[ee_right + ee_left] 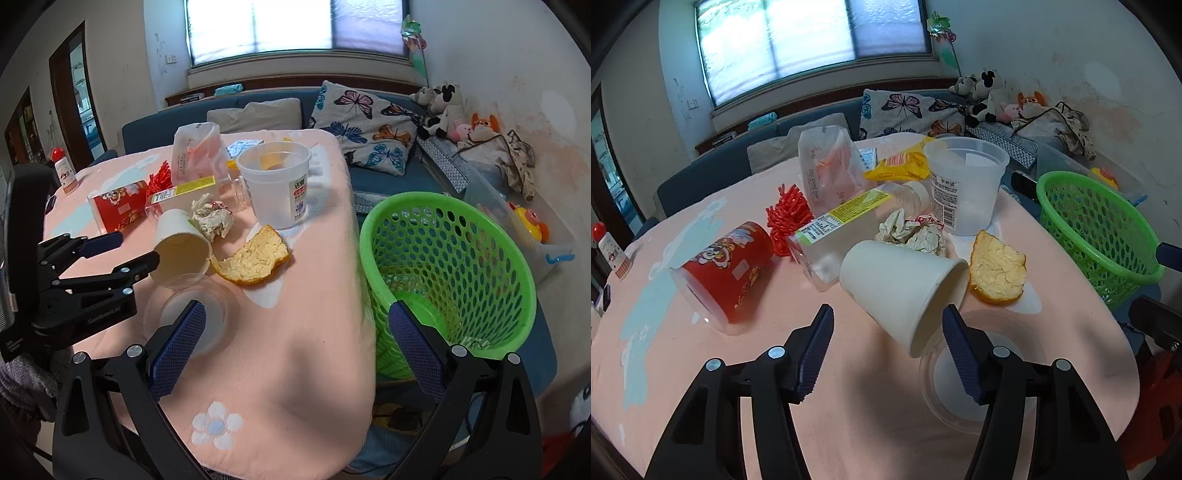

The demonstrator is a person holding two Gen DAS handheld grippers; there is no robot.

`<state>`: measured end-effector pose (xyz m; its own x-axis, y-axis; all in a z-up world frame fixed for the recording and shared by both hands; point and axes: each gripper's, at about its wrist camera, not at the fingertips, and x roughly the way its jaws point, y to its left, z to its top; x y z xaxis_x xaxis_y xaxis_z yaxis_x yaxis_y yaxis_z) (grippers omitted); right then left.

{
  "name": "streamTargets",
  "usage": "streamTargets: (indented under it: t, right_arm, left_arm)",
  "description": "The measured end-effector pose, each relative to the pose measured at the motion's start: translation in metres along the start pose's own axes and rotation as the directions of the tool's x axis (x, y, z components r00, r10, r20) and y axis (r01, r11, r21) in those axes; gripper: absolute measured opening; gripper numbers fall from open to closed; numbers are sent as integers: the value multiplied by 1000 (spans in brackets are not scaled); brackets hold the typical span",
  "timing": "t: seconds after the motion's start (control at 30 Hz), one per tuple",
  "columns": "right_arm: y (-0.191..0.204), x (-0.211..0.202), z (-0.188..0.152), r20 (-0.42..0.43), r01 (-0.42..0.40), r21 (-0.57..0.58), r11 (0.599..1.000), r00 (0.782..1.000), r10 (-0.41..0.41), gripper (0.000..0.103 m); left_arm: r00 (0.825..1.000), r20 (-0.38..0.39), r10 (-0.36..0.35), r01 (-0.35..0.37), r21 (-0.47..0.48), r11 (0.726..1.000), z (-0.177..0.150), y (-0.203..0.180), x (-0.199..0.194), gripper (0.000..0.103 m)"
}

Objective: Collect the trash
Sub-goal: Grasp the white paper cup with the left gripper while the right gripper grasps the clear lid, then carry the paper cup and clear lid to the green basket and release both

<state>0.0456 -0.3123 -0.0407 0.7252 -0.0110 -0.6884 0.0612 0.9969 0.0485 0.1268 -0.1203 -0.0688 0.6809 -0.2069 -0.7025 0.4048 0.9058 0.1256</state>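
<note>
My left gripper [888, 321] is open, with its fingers on either side of a white paper cup [905, 291] that lies on its side on the pink table. It also shows in the right wrist view [138, 249], beside the same cup [181, 240]. My right gripper [297, 317] is open and empty above the table's near edge, left of the green basket [447, 280]. A clear plastic lid [188, 314] lies by its left finger. An orange peel [997, 273], crumpled paper [912, 232], a plastic bottle [849, 229] and a red cup [727, 269] lie around.
A tall clear tub [964, 184], a plastic bag [827, 170], a yellow wrapper [901, 162] and a red tassel [788, 218] sit farther back. The green basket [1097, 229] stands off the table's right edge. A sofa with a butterfly cushion [365, 122] is behind.
</note>
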Motion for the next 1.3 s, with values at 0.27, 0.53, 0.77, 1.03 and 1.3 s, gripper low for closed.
streamTargets:
  t: [0.27, 0.53, 0.77, 1.03, 1.3]
  right_arm:
    - [-2, 18, 2, -32, -14, -2, 1000, 999, 14, 97]
    - [2, 36, 4, -59, -52, -5, 999, 997, 52, 88]
    - [11, 51, 5, -89, -90, -10, 996, 992, 89, 73]
    - [24, 58, -3, -120, -141, -12, 990, 983, 138, 55]
    - [37, 70, -13, -159, -181, -14, 983, 971, 177, 37]
  left_arm:
    - [999, -26, 18, -18, 1, 1000, 5, 1, 19, 45]
    - [999, -35, 0, -2, -38, 999, 4, 14, 24, 22]
    - [1000, -11, 10, -11, -64, 998, 2, 25, 18, 4]
    - [999, 23, 30, -28, -78, 997, -1, 36, 5, 3]
    - [998, 64, 29, -22, -98, 995, -4, 44, -19, 3]
